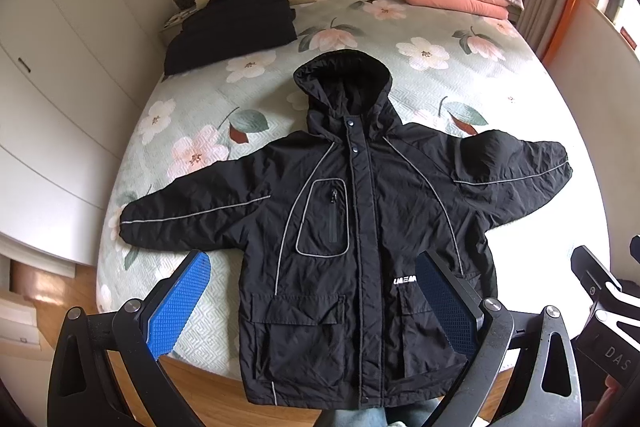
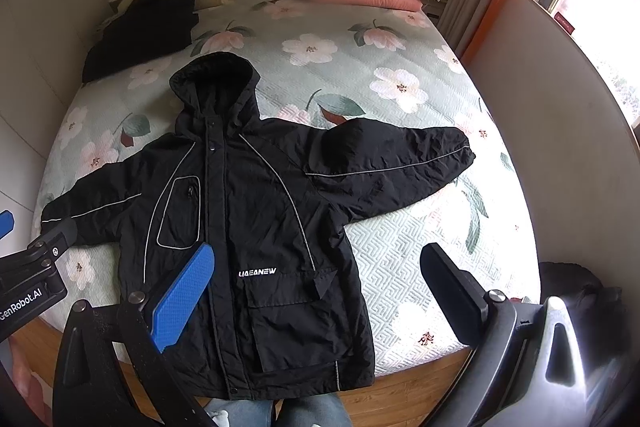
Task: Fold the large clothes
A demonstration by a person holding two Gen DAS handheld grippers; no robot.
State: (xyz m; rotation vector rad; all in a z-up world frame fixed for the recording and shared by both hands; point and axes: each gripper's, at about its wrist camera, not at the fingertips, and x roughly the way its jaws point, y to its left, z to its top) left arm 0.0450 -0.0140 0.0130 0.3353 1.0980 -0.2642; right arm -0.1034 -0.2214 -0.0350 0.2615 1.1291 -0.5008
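My left claw (image 1: 310, 301) and right claw (image 2: 320, 291) both hung spread apart and empty over the hem of the one black jacket (image 1: 352, 227), spread face-up on the bed (image 1: 480, 75), its hood toward two pillow stacks, sleeves outstretched sideways.

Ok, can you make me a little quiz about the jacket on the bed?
1. True or false: the black jacket lies front side up, sleeves spread.
2. What lies at the far left of the bed? A) folded dark clothes B) a ball C) shoes
3. Fill in: the left gripper and right gripper are both ____.

Key: 1 true; 2 A; 3 open.
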